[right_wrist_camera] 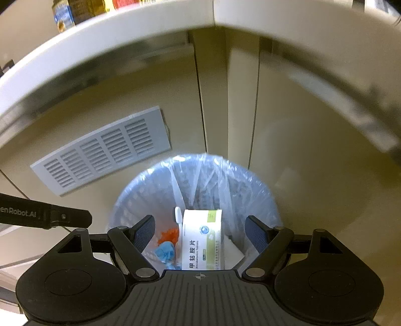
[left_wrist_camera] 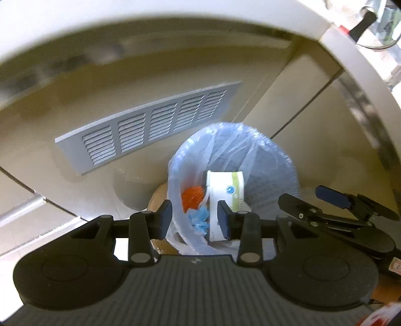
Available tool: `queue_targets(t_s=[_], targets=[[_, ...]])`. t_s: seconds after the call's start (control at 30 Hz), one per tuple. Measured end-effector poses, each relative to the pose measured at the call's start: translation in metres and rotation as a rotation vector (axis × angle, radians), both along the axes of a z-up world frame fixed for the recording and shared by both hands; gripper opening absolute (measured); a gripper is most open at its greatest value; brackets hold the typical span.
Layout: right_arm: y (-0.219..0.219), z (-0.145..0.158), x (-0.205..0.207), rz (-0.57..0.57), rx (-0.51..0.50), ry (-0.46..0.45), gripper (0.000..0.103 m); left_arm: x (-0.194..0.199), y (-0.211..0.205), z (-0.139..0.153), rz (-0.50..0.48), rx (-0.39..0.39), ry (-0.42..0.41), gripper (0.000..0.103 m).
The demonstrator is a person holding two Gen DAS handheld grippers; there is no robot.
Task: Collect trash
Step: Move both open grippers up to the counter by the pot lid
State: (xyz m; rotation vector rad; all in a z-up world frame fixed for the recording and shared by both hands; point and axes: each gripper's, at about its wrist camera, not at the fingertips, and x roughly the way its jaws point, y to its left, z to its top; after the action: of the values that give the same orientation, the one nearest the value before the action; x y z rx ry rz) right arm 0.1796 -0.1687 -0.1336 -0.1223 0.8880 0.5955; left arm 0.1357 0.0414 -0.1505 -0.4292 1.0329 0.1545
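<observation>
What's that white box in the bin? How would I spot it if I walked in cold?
Find the grey louvred vent low on the beige cabinet, then the round bin lined with a bluish clear bag standing in front of it. Inside stands the medicine carton, tilted on end: white with a green band, a round blue logo and Chinese lettering, the only boxy item beside crumpled orange scrap and blue scrap.

Beige cabinet fronts [right_wrist_camera: 300,155] all around, split by dark vertical seams. Grey louvred vent panel [right_wrist_camera: 100,150] set low in the front, five banks of slats, tilted in both views. Above the vent, a pale countertop edge [right_wrist_camera: 125,32] with a shiny metal strip beneath it. Up on the counter, left of the vent, blurred bottles or packets [right_wrist_camera: 62,15], labels unreadable. Below the vent, a patch of brown floor [left_wrist_camera: 156,200]. Soft, yellowish indoor light.
</observation>
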Motion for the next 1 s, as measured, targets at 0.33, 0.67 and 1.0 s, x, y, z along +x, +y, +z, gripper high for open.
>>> queue_targets(t_s=[0.33,0.67,1.0], targets=[[-0.016,0.096,-0.025,-0.067,0.051,-0.133,0.079,-0.002,-0.015,0.082,-0.098,0.021,-0.161,0.035],[-0.028,0.162,-0.025,-0.163,0.100,-0.259,0.079,0.009,-0.020,0.153,-0.161,0.067,-0.309,0.038],[-0.044,0.195,-0.012,-0.274,0.116,-0.309,0.079,0.026,-0.018,0.193,-0.235,0.119,-0.398,0.057]])
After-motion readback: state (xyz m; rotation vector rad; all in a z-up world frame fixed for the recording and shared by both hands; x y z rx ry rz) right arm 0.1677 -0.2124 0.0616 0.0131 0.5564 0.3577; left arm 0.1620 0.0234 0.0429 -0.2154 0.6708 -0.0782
